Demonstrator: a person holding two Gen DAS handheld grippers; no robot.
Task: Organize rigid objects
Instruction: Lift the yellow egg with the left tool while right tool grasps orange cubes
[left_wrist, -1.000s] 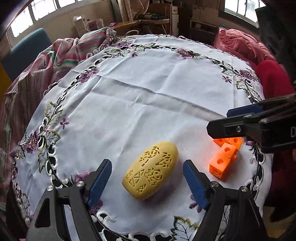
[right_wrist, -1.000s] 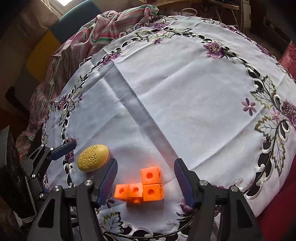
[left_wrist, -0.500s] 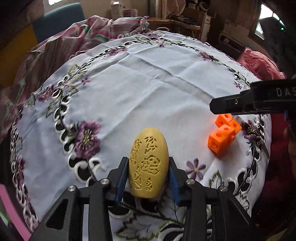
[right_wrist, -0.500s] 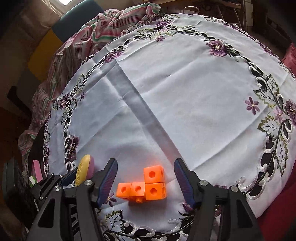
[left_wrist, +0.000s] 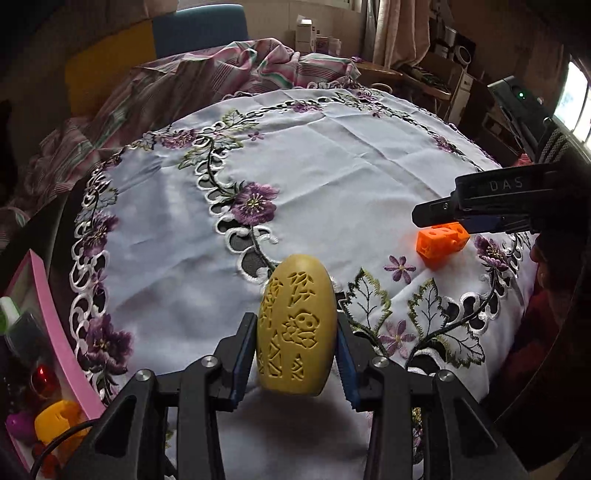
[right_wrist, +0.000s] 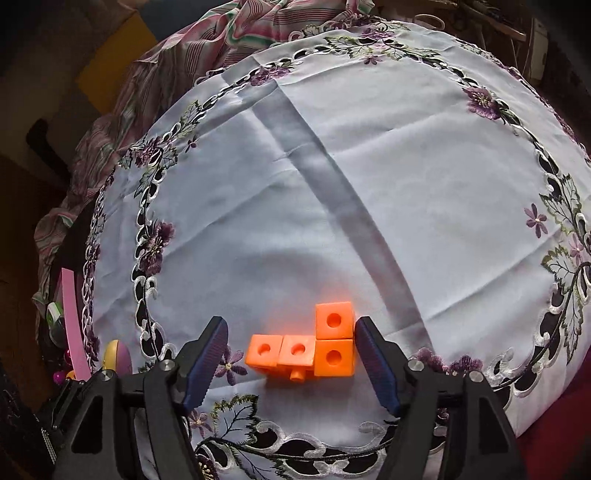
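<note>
Yellow carved egg (left_wrist: 297, 332): clamped on both sides by the blue pads of the left gripper (left_wrist: 296, 356), held above the near edge of the embroidered tablecloth (left_wrist: 332, 166).
Right gripper (right_wrist: 291, 363): jaws spread wide, holding nothing.
Orange block cluster (right_wrist: 314, 347): resting on the cloth between the right gripper's fingers, near its right pad.

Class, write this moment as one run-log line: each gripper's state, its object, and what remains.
left gripper: shut on yellow egg | right gripper: open, straddling orange cubes | cubes on tablecloth, ungrasped
</note>
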